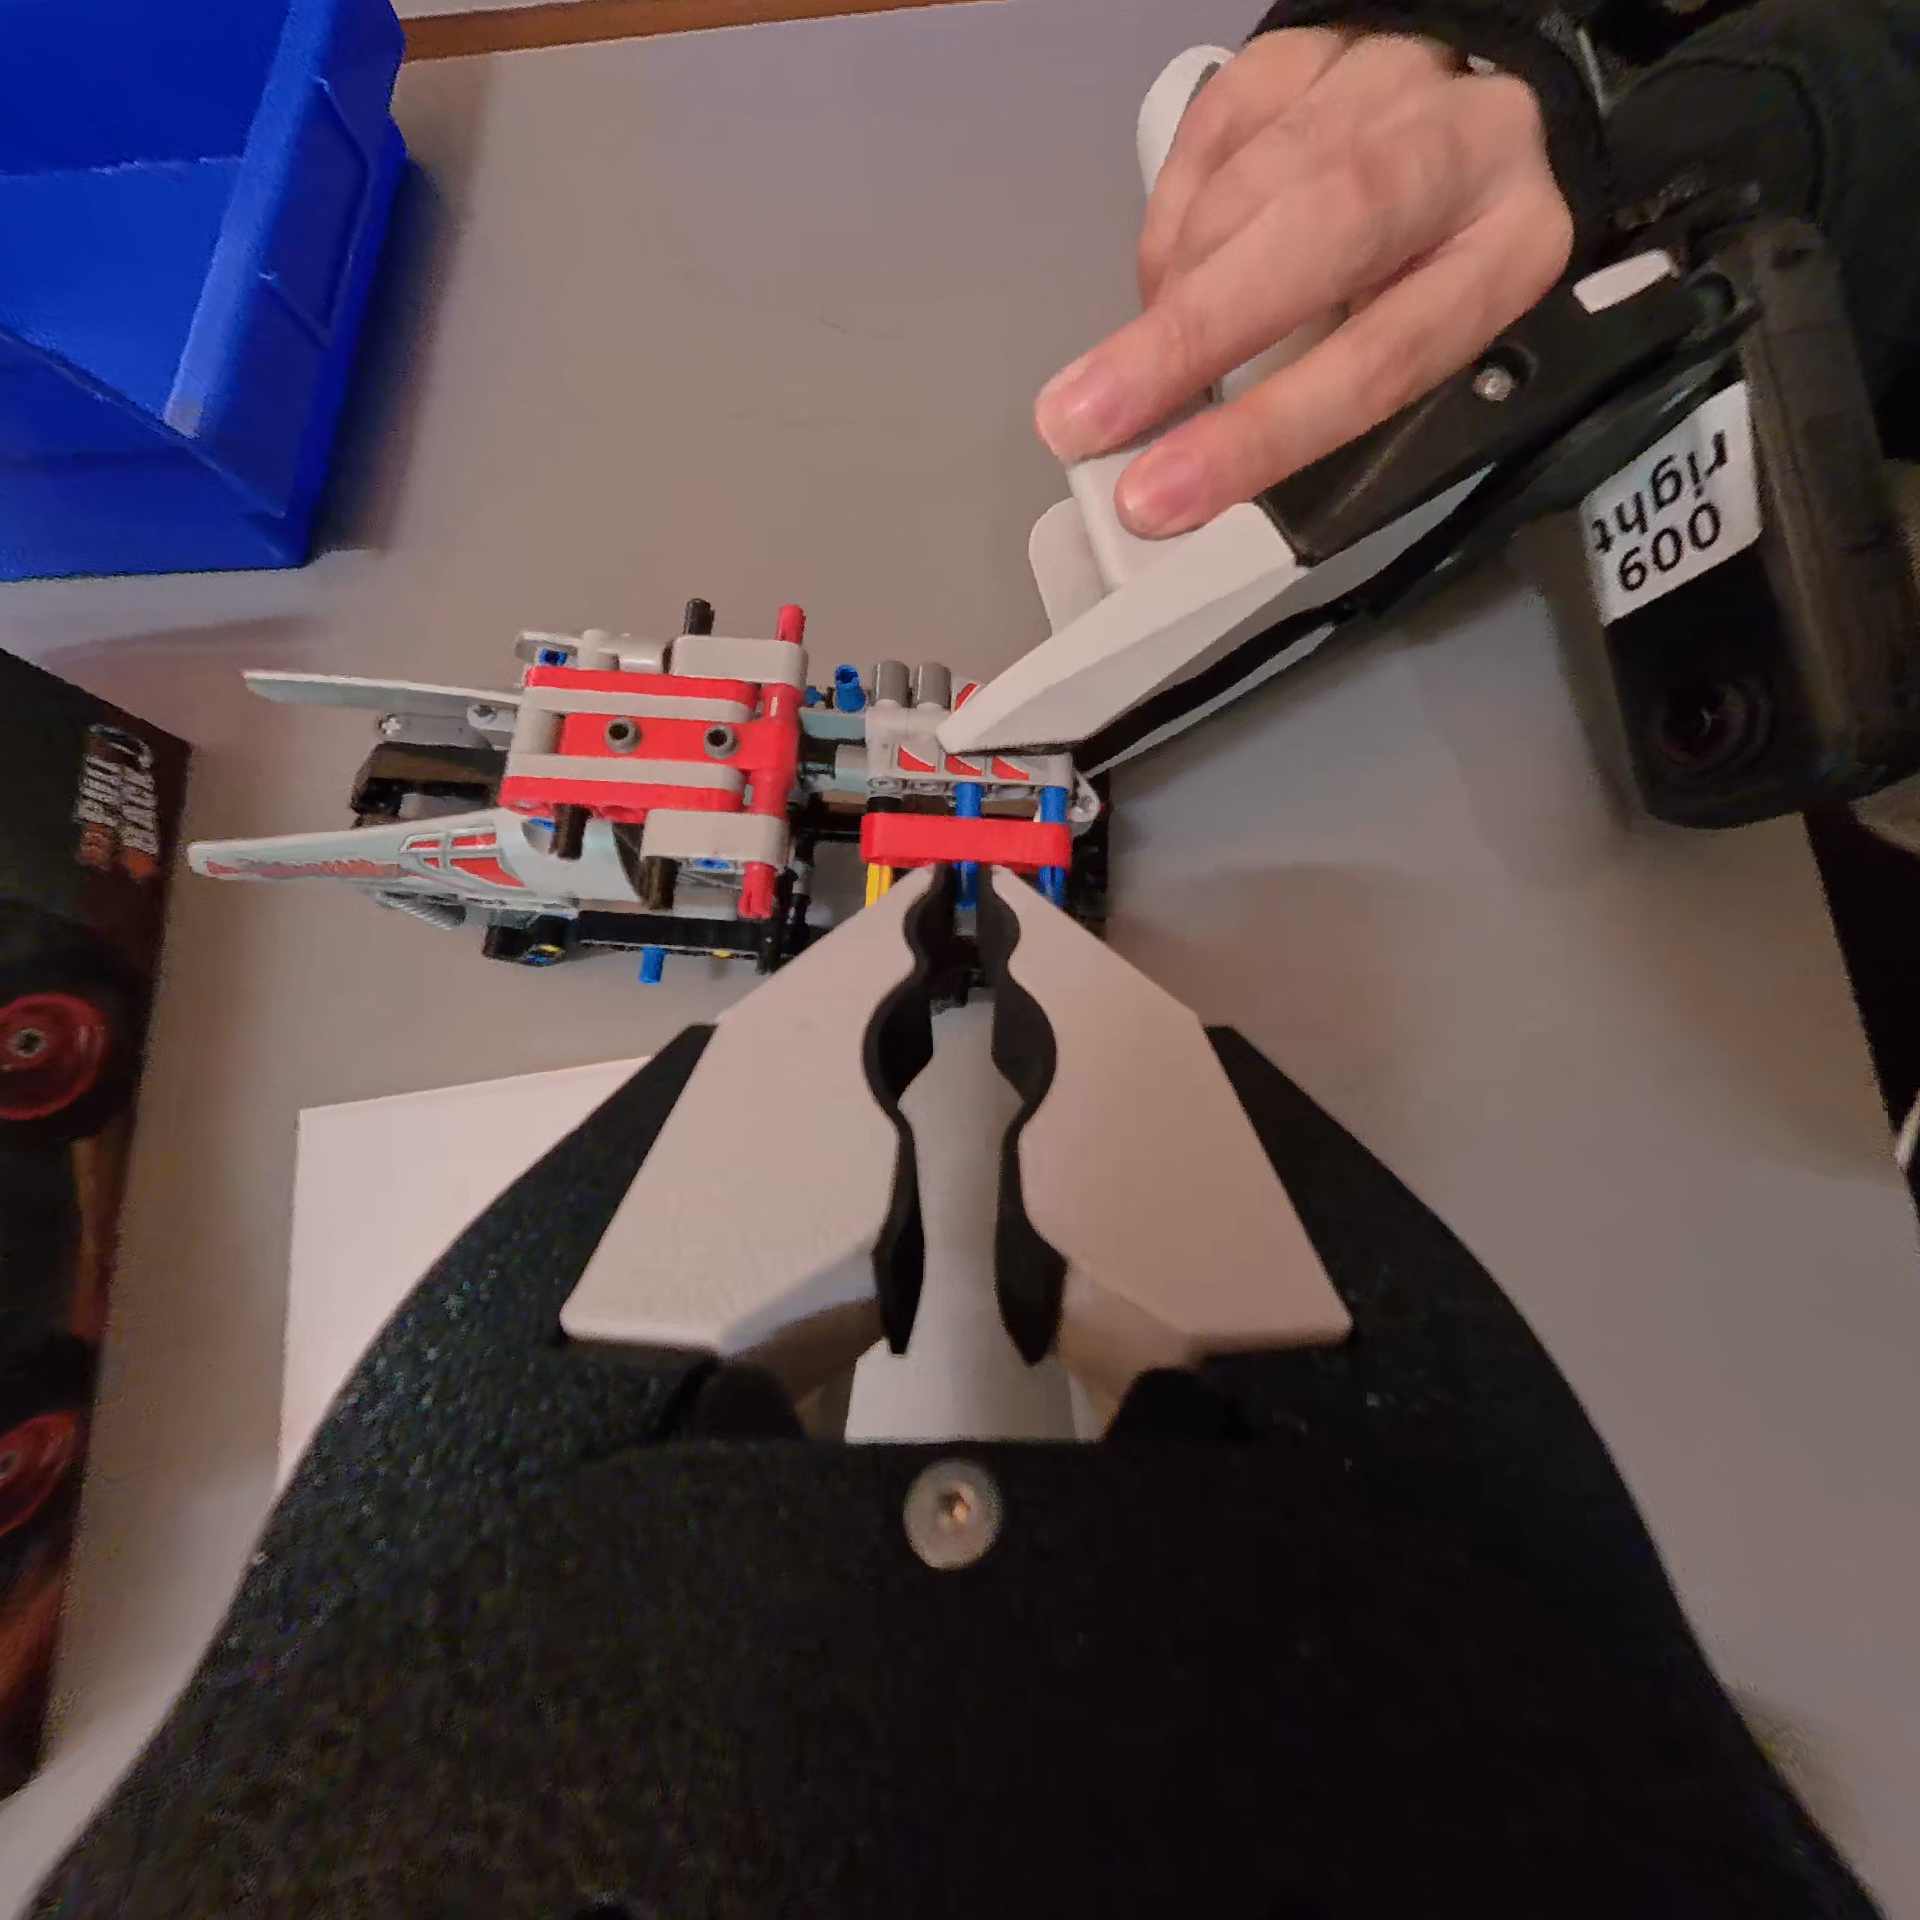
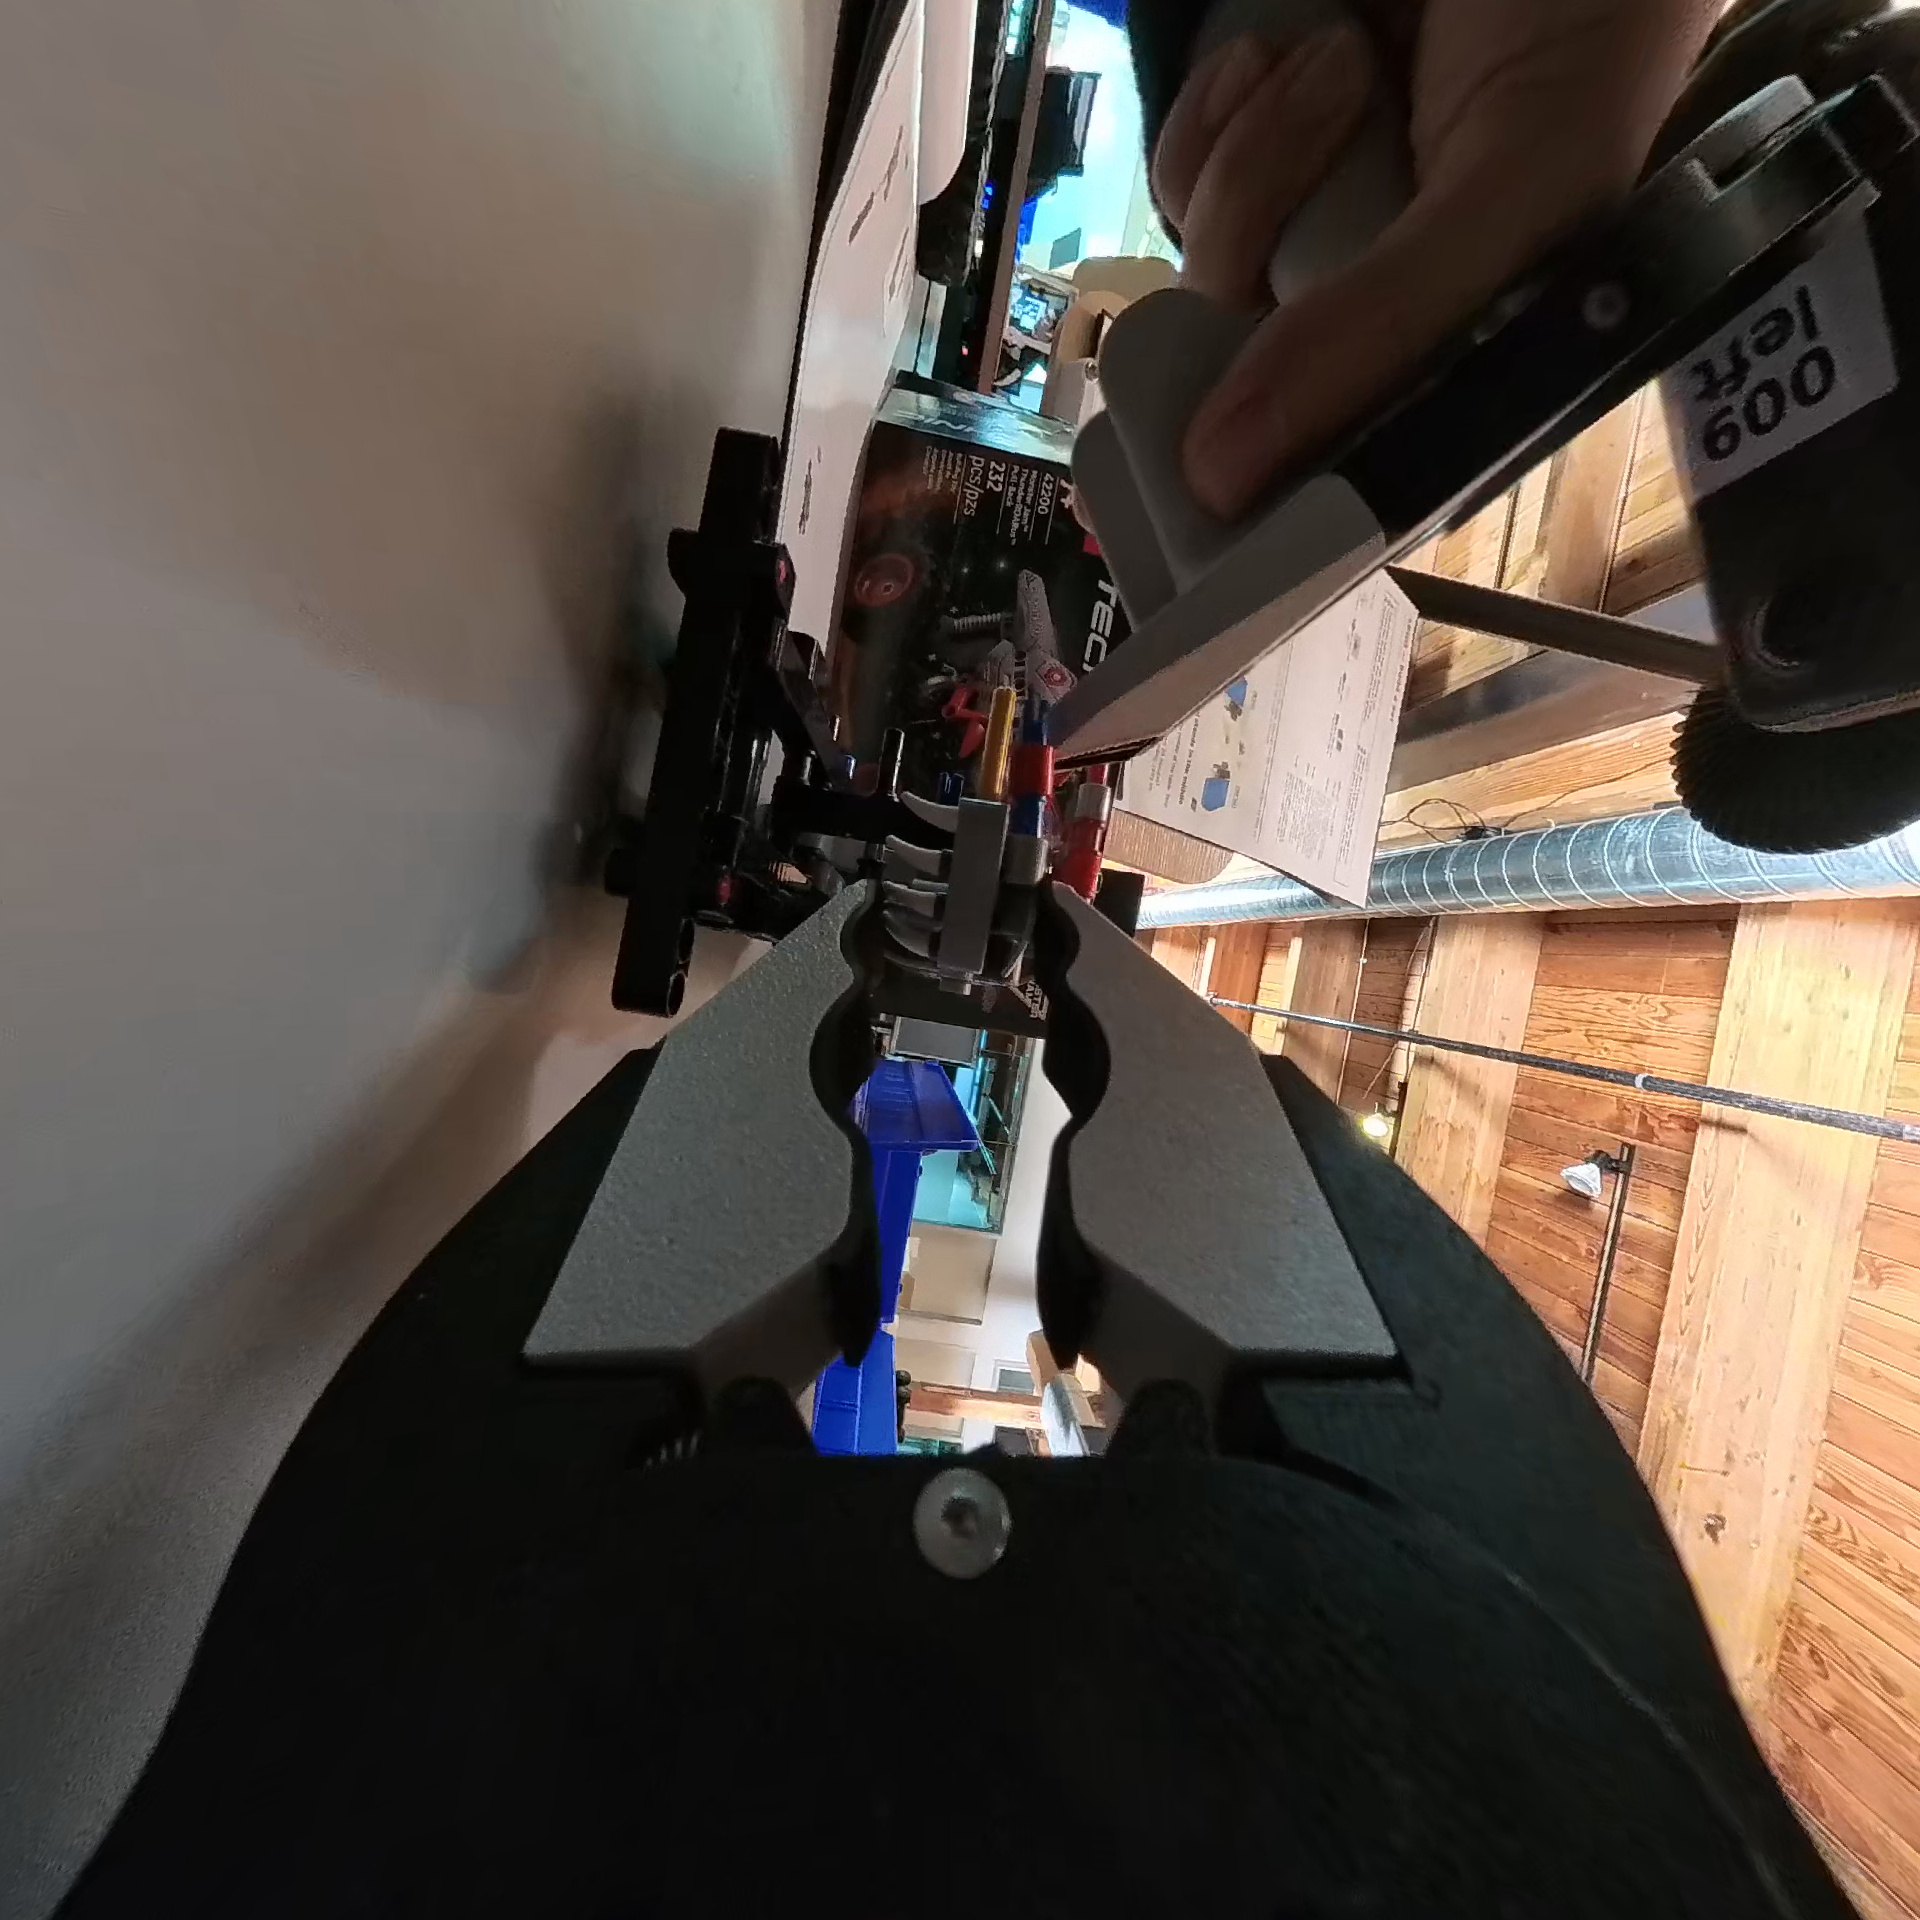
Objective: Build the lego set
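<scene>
The lego model, red, grey and black with two pointed grey panels at its left, lies on the grey table. My left gripper is shut on a blue pin just below the model's red beam at its right end. My right gripper comes in from the upper right with its tip on the grey striped part. In the right wrist view my right gripper is shut on that grey part of the model. The left gripper touches the pins from above.
A blue bin stands at the back left. The dark lego box lies along the left edge. A white sheet lies under my left gripper. A hand holds the right gripper. A printed sheet shows behind the model. Less than 4 cm separates the two grippers' tips.
</scene>
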